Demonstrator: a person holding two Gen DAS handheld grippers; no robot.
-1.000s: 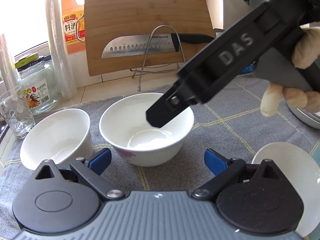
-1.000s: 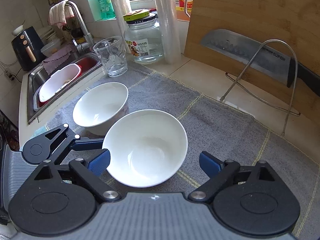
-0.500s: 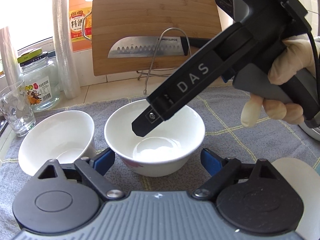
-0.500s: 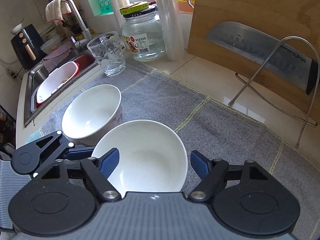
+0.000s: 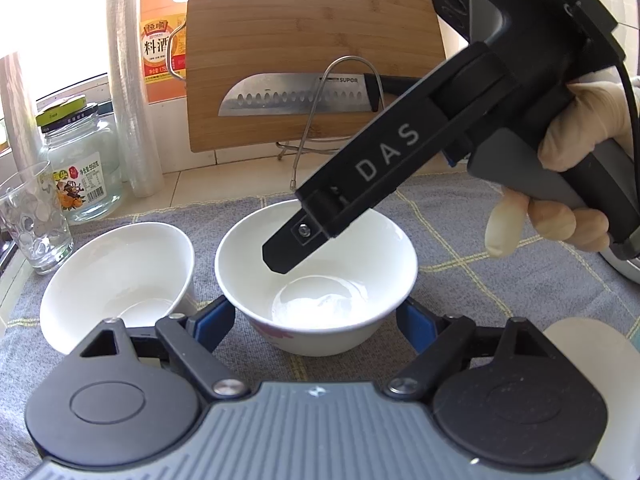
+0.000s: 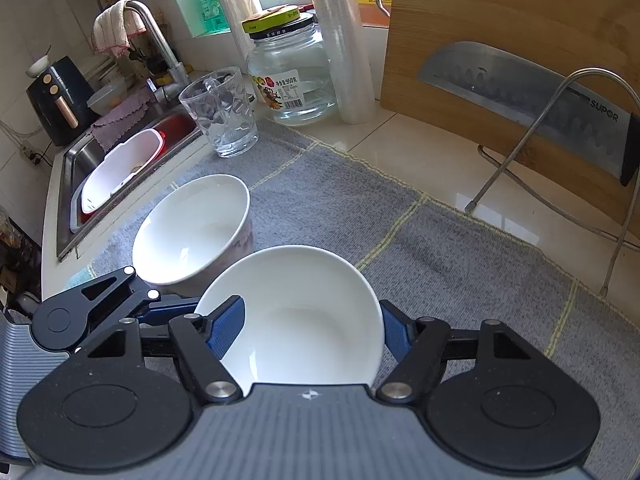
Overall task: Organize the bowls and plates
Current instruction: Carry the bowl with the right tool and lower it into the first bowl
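Two white bowls stand on a grey cloth. The nearer bowl [image 5: 316, 276] [image 6: 296, 316] lies between the open blue pads of my left gripper [image 5: 316, 322]. My right gripper [image 6: 312, 328] straddles the same bowl, one pad [image 6: 226, 326] inside the rim and the other outside, jaws wide. In the left wrist view its black finger [image 5: 296, 246] reaches down into the bowl. The second bowl [image 5: 120, 276] [image 6: 192, 228] stands just to the left, close beside. A white plate [image 5: 588, 360] shows at the lower right edge.
A drinking glass [image 6: 220, 116], a glass jar [image 6: 292, 72] and a roll of film [image 6: 348, 40] stand behind the cloth. A bamboo board with a knife [image 5: 296, 98] leans in a wire rack [image 6: 560, 128]. The sink [image 6: 120, 164] lies left.
Both grippers have moved in on the nearer bowl, which now sits between the pads of each. The right gripper's finger has come further over the bowl.
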